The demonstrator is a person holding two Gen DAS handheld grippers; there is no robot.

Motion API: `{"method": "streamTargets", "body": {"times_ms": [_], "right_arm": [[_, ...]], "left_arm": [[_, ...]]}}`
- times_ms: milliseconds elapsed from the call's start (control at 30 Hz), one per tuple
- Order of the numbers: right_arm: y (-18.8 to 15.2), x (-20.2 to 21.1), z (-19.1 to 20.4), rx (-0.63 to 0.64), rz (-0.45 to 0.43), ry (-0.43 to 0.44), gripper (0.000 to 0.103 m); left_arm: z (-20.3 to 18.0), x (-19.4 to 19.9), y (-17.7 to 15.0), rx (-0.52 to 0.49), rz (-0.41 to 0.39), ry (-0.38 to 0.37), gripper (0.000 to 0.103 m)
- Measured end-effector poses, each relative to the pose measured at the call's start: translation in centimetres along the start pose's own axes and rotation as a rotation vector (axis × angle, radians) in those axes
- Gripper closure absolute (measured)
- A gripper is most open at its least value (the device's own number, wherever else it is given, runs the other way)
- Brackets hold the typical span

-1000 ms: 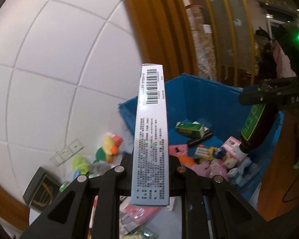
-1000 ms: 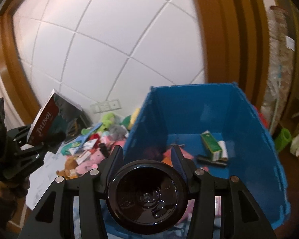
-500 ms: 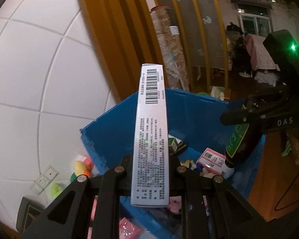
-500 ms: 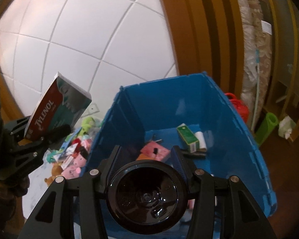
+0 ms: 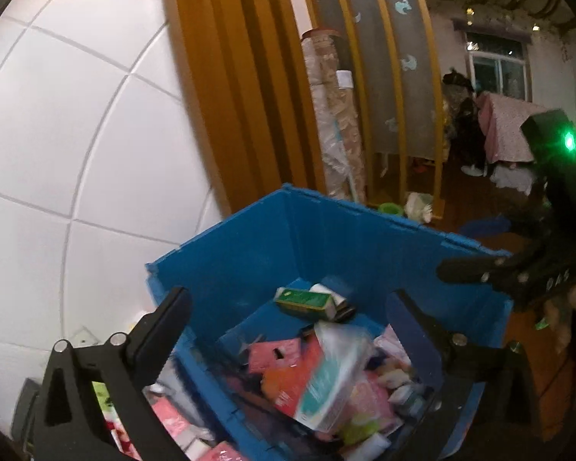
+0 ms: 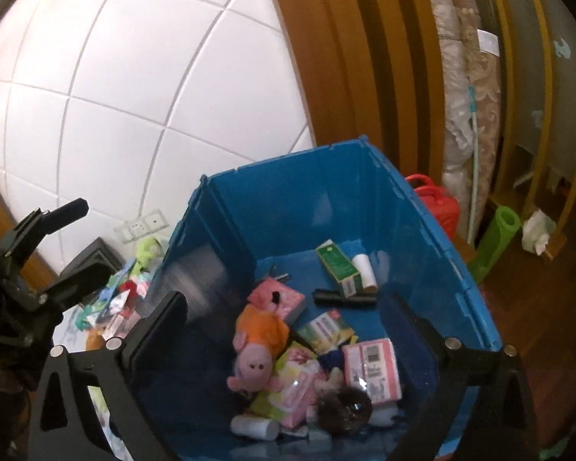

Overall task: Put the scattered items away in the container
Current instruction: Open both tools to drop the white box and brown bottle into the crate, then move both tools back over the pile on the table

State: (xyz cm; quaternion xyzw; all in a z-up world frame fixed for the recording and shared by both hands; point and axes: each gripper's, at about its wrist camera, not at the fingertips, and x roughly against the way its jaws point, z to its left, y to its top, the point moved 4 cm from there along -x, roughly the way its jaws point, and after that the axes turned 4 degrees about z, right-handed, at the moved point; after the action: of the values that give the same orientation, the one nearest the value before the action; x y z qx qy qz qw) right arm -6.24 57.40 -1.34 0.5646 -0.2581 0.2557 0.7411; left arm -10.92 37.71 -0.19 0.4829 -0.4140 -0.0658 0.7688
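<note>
By the white tiled wall, our left hand-held gripper (image 5: 288, 322) and right hand-held gripper (image 6: 284, 322) have just opened wide; box (image 5: 334, 380) and bottle (image 6: 343, 409) now lie in the bin (image 6: 288, 207). Toys (image 6: 146, 249) beside it remain.

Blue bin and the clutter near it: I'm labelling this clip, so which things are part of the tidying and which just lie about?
Part of the job:
- blue bin
- teal box and dark bottle in it
- toys on the floor
- left gripper, right gripper, jaws wide

Just lying about:
- rolled fabric
- green roll
- red bag
</note>
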Motion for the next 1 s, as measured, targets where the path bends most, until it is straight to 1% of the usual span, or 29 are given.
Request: {"method": "streamTargets", "body": {"times_ms": [67, 200, 400, 567, 667, 767, 1000], "right_arm": [[0.0, -0.4, 0.4, 0.008, 0.006, -0.001, 0.002], [0.0, -1.0, 1.8, 0.037, 0.013, 0.0, 0.002], [-0.1, -1.3, 5.1, 0.122, 0.007, 0.001, 0.002], [-0.2, -1.4, 7.8, 0.162, 0.002, 0.036, 0.001], [-0.5, -1.8, 9.9, 0.186, 0.01, 0.068, 0.001], [-1.0, -2.1, 12.6, 0.221, 0.015, 0.12, 0.001], [-3.4, -3.6, 20.6, 0.339, 0.055, 0.238, 0.001]], "left_arm": [[0.7, 0.5, -0.8, 0.006, 0.005, 0.015, 0.001], [2.9, 1.6, -2.6, 0.052, 0.023, 0.058, 0.001], [5.1, 3.9, -5.7, 0.098, 0.038, 0.118, 0.001], [7.2, 6.3, -8.4, 0.155, 0.044, 0.174, 0.001], [9.4, 7.8, -10.8, 0.205, 0.065, 0.228, 0.001], [12.0, 9.3, -13.8, 0.284, 0.093, 0.274, 0.001], [17.0, 14.8, -22.5, 0.423, 0.17, 0.419, 0.001]]}}
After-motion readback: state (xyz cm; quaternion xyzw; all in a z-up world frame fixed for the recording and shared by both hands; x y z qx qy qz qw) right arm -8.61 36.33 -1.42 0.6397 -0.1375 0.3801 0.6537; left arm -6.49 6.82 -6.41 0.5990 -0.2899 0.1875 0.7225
